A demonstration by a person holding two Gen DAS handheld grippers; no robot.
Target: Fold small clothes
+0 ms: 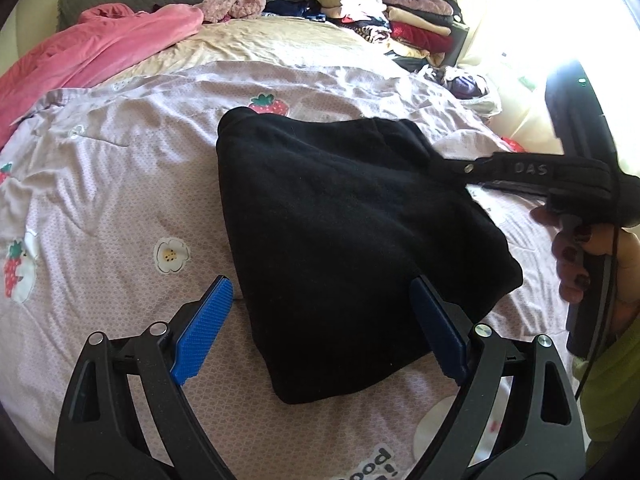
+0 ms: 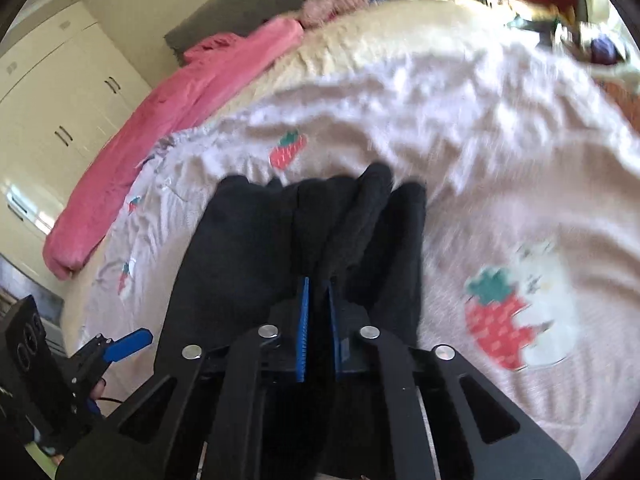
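One black fleece garment [image 1: 340, 240], partly folded, lies mid-bed on the lilac strawberry-print sheet [image 1: 120, 184]. Right gripper [image 2: 318, 320]: jaws narrow, clamped on a bunched fold at the garment's right edge. Left gripper [image 1: 320, 320]: jaws wide, holding nothing, straddling the garment's near corner, apparently just above it.

Risks:
- The right grip looks to be on a thick bunch, not one layer, so lifting could drag the whole stack and undo the fold.
- Fleece may slip from the blue pads [image 2: 304, 328] mid-swing.
- With the left not pinning, the garment could slide on the loose, wrinkled sheet.
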